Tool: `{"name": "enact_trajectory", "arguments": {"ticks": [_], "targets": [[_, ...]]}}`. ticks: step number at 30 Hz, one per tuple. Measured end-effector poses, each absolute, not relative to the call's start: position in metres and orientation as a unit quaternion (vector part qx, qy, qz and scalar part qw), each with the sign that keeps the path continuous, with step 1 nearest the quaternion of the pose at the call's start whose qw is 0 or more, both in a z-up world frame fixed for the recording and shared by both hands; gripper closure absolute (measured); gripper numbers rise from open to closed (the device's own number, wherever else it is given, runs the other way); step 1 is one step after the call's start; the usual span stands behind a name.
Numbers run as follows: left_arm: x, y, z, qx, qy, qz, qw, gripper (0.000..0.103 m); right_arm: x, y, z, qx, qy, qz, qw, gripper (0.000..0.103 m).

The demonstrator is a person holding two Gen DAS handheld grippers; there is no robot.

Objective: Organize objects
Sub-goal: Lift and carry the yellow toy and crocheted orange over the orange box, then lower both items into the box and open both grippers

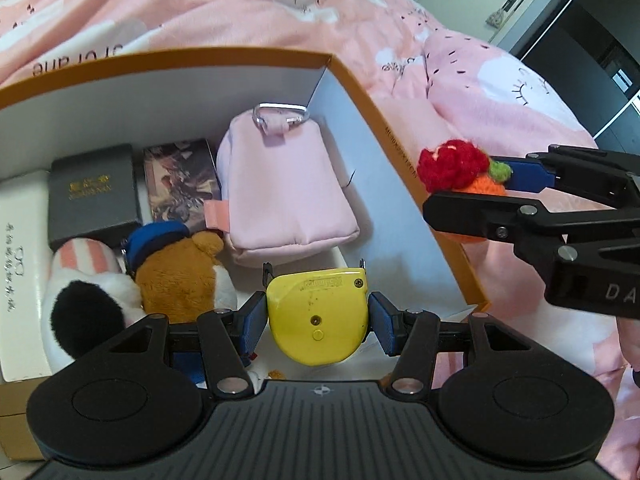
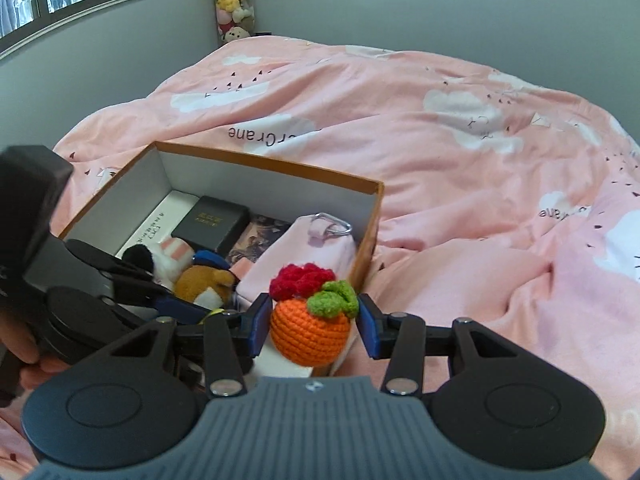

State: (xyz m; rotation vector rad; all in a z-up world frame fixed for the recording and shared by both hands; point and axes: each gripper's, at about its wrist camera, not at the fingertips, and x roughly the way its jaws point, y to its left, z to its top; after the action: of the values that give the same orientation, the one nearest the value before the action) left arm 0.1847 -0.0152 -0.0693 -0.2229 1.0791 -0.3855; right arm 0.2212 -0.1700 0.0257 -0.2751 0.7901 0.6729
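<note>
In the left wrist view, the left gripper (image 1: 318, 316) is sitting nearest the lens, its two blue pads closing against the sides of a yellow tape measure (image 1: 318, 316) and holding it over the near end of the box (image 1: 372, 108). The box, orange outside and white inside, is lying open on the pink duvet (image 1: 240, 4). Inside it, six things are showing: a pink pouch (image 1: 284, 188) with a metal ring at 12 o'clock from the tape measure, a picture card box (image 1: 180, 180) and a dark grey case (image 1: 94, 196) with gold lettering too blurred to read at 10 o'clock, a white case (image 1: 20, 264) at 9 o'clock, and two plush toys (image 1: 172, 280) beside the left pad. At 2 o'clock the right gripper (image 1: 480, 188) is gripping a crochet fruit (image 1: 456, 172) just outside the box's right wall.

In the right wrist view, the right gripper (image 2: 312, 320) is pressing its pads on one orange crochet fruit (image 2: 310, 332) with green leaves and a red tuft, above the box's near corner (image 2: 372, 216). The left gripper (image 2: 132, 280) is reaching in at 9 o'clock. The duvet (image 2: 440, 152) is reading "Crane", upside down.
</note>
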Motion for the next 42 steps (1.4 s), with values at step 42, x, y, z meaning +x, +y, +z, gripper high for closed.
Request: {"name": "enact_trajectory", "arguments": {"ticks": [42], "targets": [[0.155, 0.041, -0.032, -0.165, 0.424, -0.142, 0.879, 0.024, 0.208, -0.147, 0.020, -0.186, 0.393, 0.309, 0.846, 0.054]]}}
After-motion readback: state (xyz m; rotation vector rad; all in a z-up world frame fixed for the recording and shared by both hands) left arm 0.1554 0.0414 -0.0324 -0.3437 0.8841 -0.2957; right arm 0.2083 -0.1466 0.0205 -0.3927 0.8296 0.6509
